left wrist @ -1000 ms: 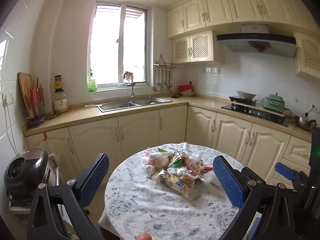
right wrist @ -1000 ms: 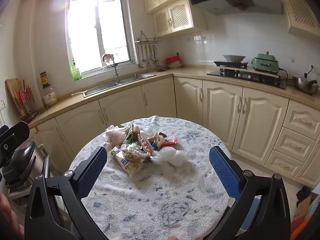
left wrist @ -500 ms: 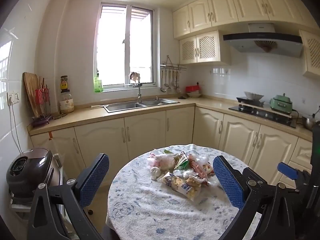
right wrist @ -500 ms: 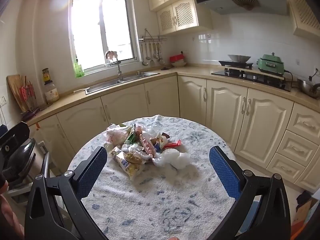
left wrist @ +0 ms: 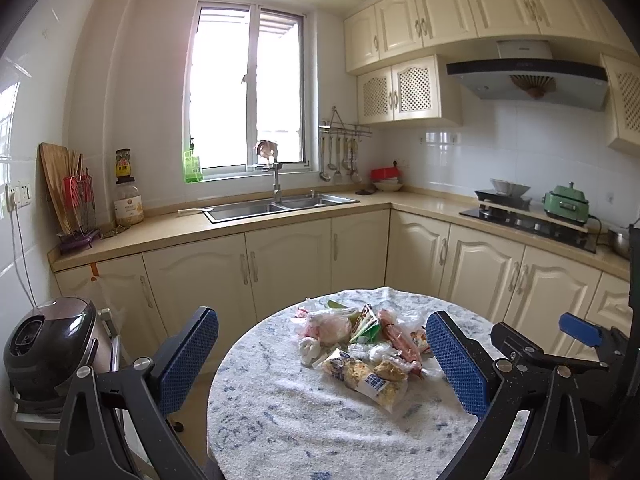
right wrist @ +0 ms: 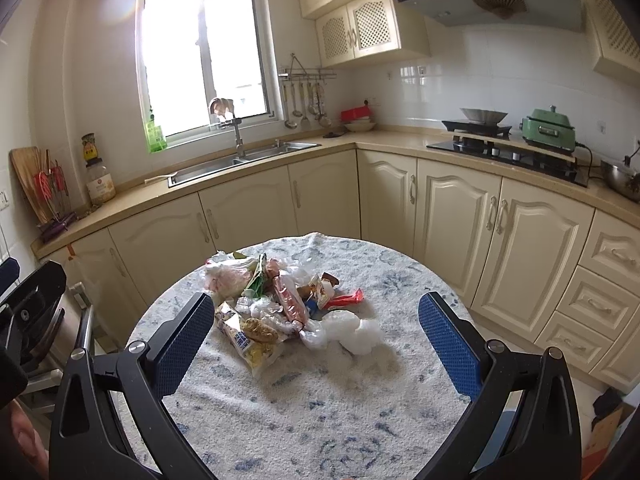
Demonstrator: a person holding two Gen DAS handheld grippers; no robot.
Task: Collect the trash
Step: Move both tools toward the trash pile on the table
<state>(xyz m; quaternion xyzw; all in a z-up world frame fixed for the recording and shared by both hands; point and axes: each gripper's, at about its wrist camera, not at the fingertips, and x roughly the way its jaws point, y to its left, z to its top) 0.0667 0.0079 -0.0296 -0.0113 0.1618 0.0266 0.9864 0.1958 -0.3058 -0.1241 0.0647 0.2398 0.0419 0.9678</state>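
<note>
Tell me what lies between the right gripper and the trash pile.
Only bare tablecloth, seen in the right wrist view: the right gripper hangs open before the trash pile, nothing in its way.

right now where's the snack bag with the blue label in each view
Left wrist view: the snack bag with the blue label lies at the near edge of the trash pile, right of centre.
Right wrist view: the same bag sits left of centre, close to that gripper's left finger.
Shared landmark: the sink faucet under the window.
</note>
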